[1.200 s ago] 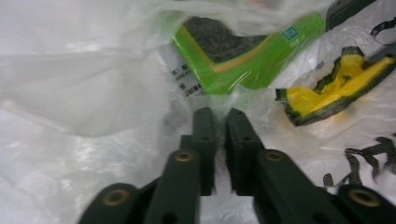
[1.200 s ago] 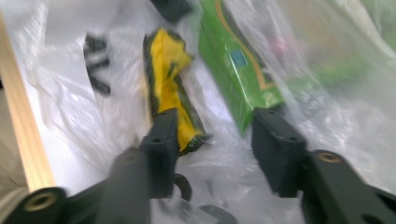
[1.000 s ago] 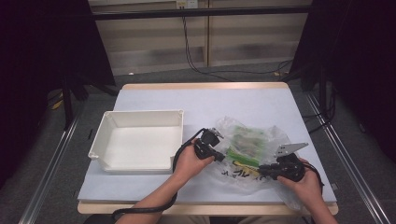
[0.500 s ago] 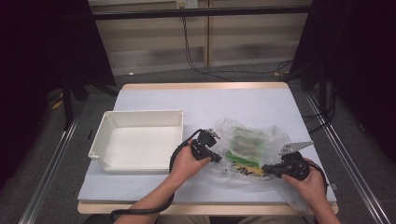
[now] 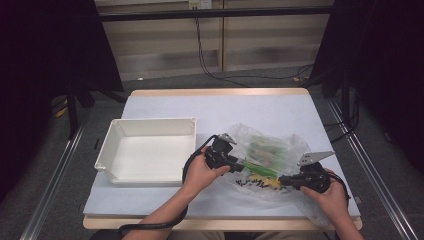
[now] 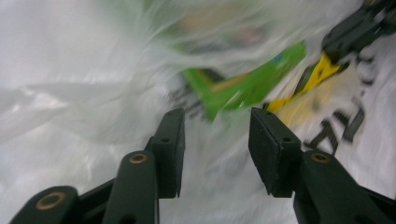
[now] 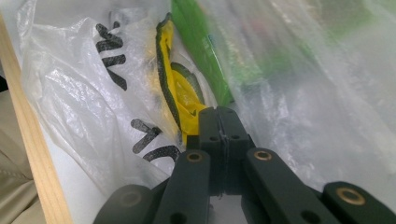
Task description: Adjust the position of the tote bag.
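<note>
A clear plastic bag (image 5: 272, 150) with black and yellow print lies crumpled on the table's right half, with a green packet (image 5: 260, 169) inside it. My left gripper (image 5: 239, 167) is at the bag's left side. Its jaws have just been opening and in the left gripper view (image 6: 217, 135) they stand apart, with loose film and the green packet (image 6: 243, 88) beyond them and nothing pinched. My right gripper (image 5: 282, 180) is at the bag's near right part. In the right gripper view (image 7: 219, 114) its pads are pressed together on the bag (image 7: 84, 93) by the yellow print.
A white empty tray (image 5: 150, 122) sits on the left half of the pale table (image 5: 250, 110). The wooden front edge (image 7: 28, 140) runs close beside the bag. Both forearms come in from the near side, and a black cable trails from the left hand.
Both hands stay about where they were. The bag's film has shifted a little between them.
</note>
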